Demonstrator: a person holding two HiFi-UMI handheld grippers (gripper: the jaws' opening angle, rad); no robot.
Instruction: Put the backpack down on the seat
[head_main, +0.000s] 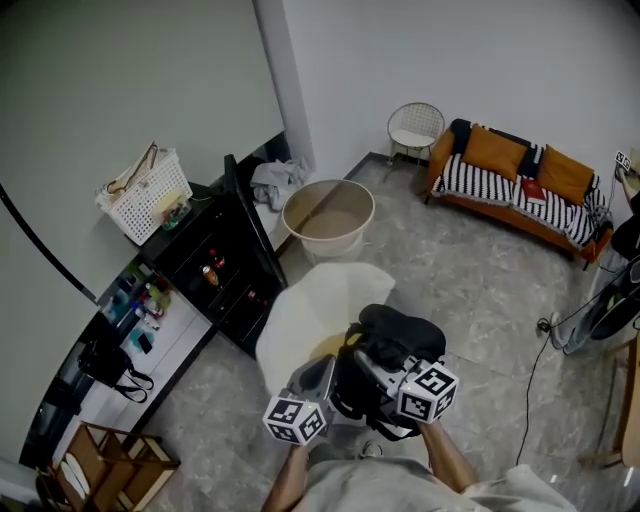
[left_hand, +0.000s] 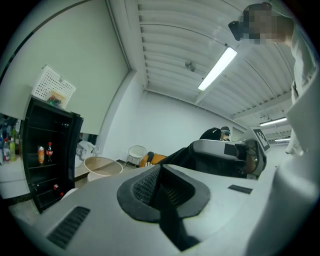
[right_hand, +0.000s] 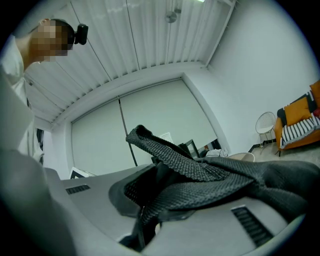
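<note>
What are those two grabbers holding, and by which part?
The right gripper pinches the black backpack by its woven strap. The left gripper is shut, with nothing seen between its jaws.

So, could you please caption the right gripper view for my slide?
The right gripper, jaws shut on the backpack strap, striped sofa beyond.

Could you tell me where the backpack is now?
Low centre of the head view: the black backpack, its strap clamped in the right gripper, shows at the right edge of the white seat.
</note>
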